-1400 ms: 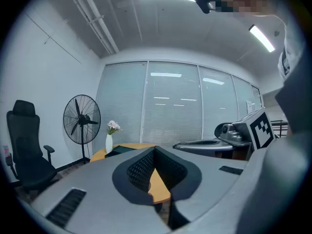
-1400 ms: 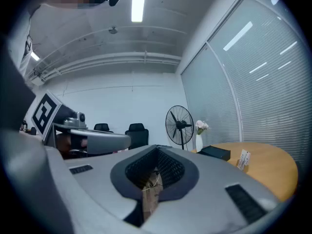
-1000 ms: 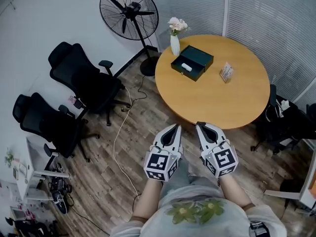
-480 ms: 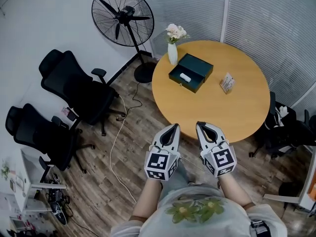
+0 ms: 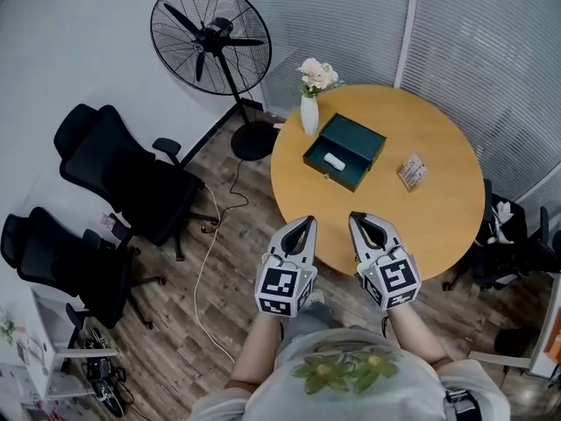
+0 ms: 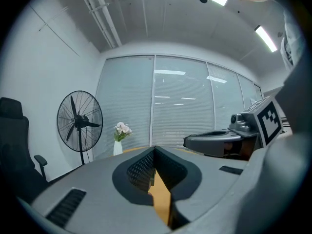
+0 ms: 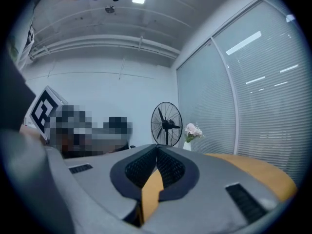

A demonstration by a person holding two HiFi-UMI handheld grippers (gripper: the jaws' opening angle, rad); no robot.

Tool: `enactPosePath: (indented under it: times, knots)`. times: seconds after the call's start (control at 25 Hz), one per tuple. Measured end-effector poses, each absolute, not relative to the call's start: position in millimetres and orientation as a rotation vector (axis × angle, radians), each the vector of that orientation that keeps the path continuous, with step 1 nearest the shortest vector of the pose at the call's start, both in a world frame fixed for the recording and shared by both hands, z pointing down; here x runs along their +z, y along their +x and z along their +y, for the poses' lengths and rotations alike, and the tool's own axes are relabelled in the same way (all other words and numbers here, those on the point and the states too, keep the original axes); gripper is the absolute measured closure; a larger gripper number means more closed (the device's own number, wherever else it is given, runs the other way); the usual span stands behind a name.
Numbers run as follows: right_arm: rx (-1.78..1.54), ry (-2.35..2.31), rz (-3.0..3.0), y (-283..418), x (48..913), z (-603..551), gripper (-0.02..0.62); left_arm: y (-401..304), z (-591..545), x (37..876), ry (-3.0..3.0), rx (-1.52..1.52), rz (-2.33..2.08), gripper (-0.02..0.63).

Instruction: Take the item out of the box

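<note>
An open dark green box [image 5: 344, 151] lies on the round wooden table [image 5: 394, 217], toward its far left side. A small white item [image 5: 333, 161] rests inside the box. My left gripper [image 5: 306, 224] and right gripper [image 5: 357, 222] hang side by side at the table's near edge, well short of the box. Both have their jaws shut with nothing between them. In the left gripper view the tips [image 6: 155, 149] meet in front of the tabletop. In the right gripper view the tips [image 7: 157, 150] also meet.
A white vase with pink flowers [image 5: 311, 95] stands on the table just left of the box. A small card holder [image 5: 411, 171] sits to the box's right. A standing fan [image 5: 208, 38] and two black office chairs [image 5: 123, 182] occupy the floor at left. A cable [image 5: 206, 261] runs across the wooden floor.
The table and the box have drawn closer in the head view as the person walks forward. Both grippers keep their place in the view, still shut.
</note>
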State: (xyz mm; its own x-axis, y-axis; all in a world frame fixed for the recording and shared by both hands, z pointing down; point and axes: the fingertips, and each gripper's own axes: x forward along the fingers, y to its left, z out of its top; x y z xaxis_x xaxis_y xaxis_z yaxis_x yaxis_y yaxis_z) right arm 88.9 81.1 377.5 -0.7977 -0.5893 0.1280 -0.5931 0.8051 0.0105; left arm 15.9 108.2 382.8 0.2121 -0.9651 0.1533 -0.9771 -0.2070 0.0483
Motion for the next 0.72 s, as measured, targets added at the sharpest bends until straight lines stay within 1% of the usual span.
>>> enactPosePath:
  times: [0.08,0.12,0.16,0.4,0.48,0.56,0.64,0.72]
  knots:
    - [0.048,0.951,-2.86,78,378,68,0.582,0,95,382,2.343,0.141,-1.892,0.603]
    - [0.053,0.954,-2.857,74,379,62,0.53,-6,89,382,2.344,0.137,-1.892,0.603]
    - [0.058,0.959,-2.854,70,380,56,0.508,-12,83,381,2.348,0.133,-1.89,0.603]
    - [0.033,1.02,-2.843,51,377,25,0.505,-35,57,384,2.384,0.126,-1.853,0.603]
    - [0.018,1.014,-2.846,44,375,16,0.427,-40,49,386,2.389,0.126,-1.843,0.603]
    - [0.007,1.003,-2.842,39,375,10,0.417,-42,44,389,2.391,0.127,-1.827,0.603]
    - [0.003,1.0,-2.837,35,376,5,0.377,-44,40,392,2.394,0.13,-1.808,0.603]
    - [-0.001,1.008,-2.833,31,376,-3,0.377,-47,34,394,2.396,0.129,-1.795,0.603]
